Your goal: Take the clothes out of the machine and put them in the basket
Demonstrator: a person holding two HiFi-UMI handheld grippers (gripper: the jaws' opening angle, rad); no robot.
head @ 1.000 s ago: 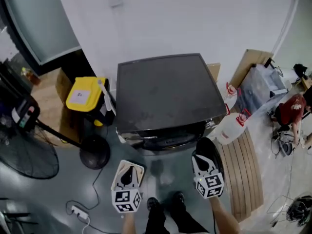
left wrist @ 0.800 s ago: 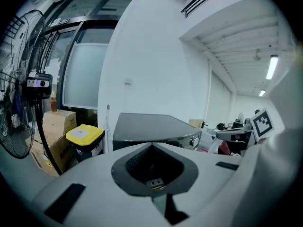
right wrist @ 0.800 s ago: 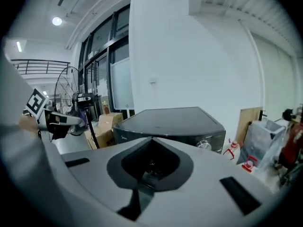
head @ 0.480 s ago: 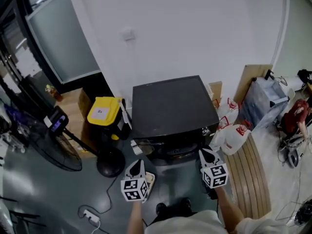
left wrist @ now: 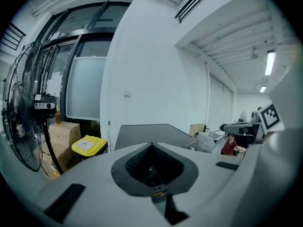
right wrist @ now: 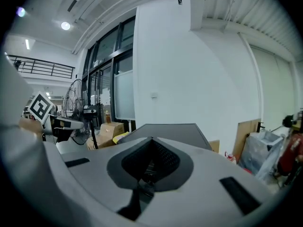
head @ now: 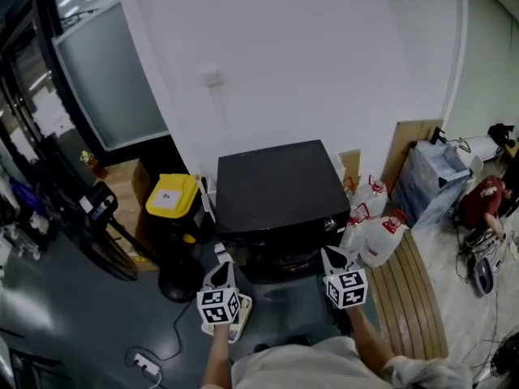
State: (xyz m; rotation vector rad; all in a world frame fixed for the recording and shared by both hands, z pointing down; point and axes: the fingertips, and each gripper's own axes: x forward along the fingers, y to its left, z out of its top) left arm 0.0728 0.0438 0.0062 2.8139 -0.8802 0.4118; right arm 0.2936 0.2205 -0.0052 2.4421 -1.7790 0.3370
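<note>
Left claw (head: 222, 270) and right claw (head: 331, 256) are each pressed together, empty, just near of the machine (head: 276, 186): a dark, boxy, flat-topped unit against the far white wall. Left of it, the white label on the yellow bin (head: 170, 194) is too small to read.

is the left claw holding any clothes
No, the left claw is shut with nothing between its jaws, and only the dark machine shows beyond it.

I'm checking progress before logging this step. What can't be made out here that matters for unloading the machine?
- Door of the machine: head view, front too dark; gripper views show only its top.
- Any clothes: seen in no view.
- A basket: head view, pale object mostly behind left gripper; unidentifiable.
</note>
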